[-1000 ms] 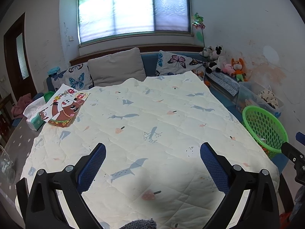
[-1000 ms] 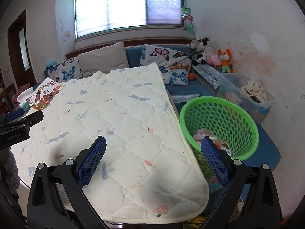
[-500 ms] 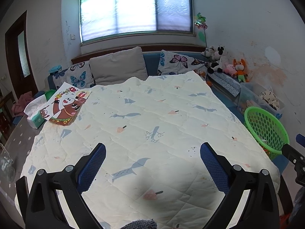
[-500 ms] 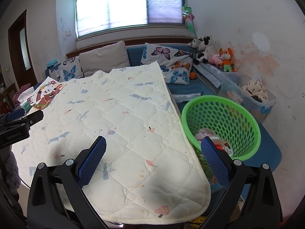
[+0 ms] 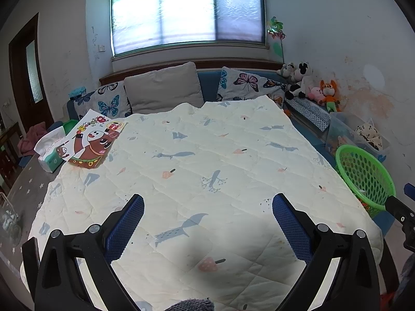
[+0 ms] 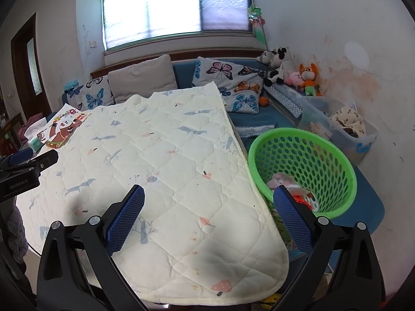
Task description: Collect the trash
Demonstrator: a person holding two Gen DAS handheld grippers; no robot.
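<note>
Left wrist view shows the left tongs [image 5: 207, 215] spread wide and empty above the quilted cover [image 5: 207, 155] on the surface, much as a second ago; the view has shifted a little, so the green basket [image 5: 363, 173] sits slightly lower and farther right at the cover's edge. A picture sheet [image 5: 90, 142] lies at the far left corner, partly over a tissue pack [image 5: 49, 150]. In the right wrist view, the right tongs [image 6: 208, 207] are also spread wide, gripping nothing, over the near right part of the cover [image 6: 168, 168]. The basket [image 6: 301, 140] stands just beside the surface and appears a touch nearer than before. Collected trash [image 6: 285, 181] lies in its bottom.
</note>
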